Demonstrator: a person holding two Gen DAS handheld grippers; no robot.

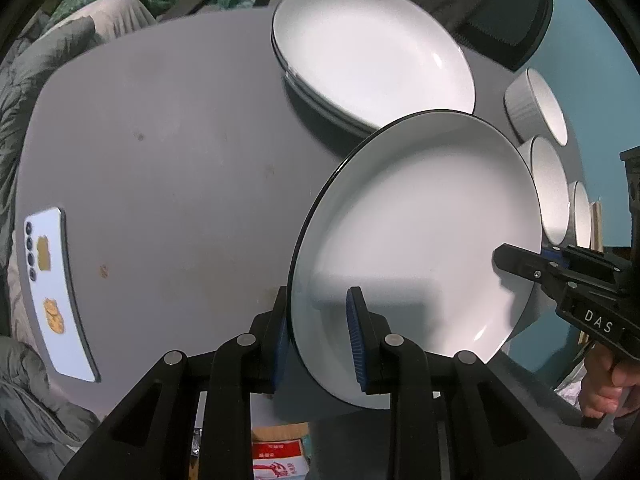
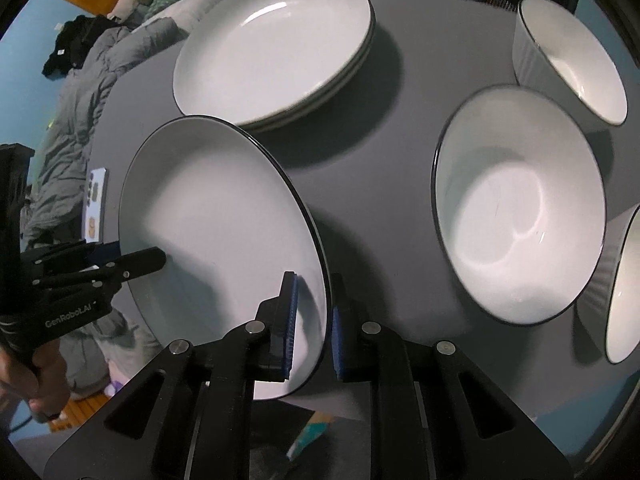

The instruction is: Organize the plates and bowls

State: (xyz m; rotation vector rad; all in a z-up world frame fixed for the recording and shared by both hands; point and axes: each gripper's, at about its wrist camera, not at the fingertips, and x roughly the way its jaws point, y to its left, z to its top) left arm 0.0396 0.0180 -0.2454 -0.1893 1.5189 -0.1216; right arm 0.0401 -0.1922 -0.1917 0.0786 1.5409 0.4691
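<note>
At the far left of the grey table [image 1: 180, 140], near its edge, a white phone [image 1: 56, 292] lies face down, camera lenses and a couple of golden stickers showing on its back. Rumpled grey bedding [image 2: 80, 92] lies beyond that edge.

Right of the phone, the left gripper [image 1: 320, 336] clamps the near-left rim of a white plate [image 1: 420, 232] with a thin dark edge: one blue-padded finger sits under the rim, the other presses on the plate's inner face. The plate is held tilted above the table's near edge, clear of the surface. In the right wrist view the same plate [image 2: 224, 240] shows the right gripper [image 2: 314, 328] closed on its opposite rim, one pad inside the plate and the other behind it, so both grippers hold the one plate between them. A hand [image 1: 604, 392] grips the right tool's handle.

Behind the held plate, toward the table's far side, a stack of matching plates [image 1: 372, 52] rests on the table, well apart from the lifted one.

Further right stand three white ribbed bowls with dark rims: a far one [image 2: 568, 56], a middle one [image 2: 520, 204] just beside the held plate, and a near one [image 2: 624, 292] cut by the frame edge.
</note>
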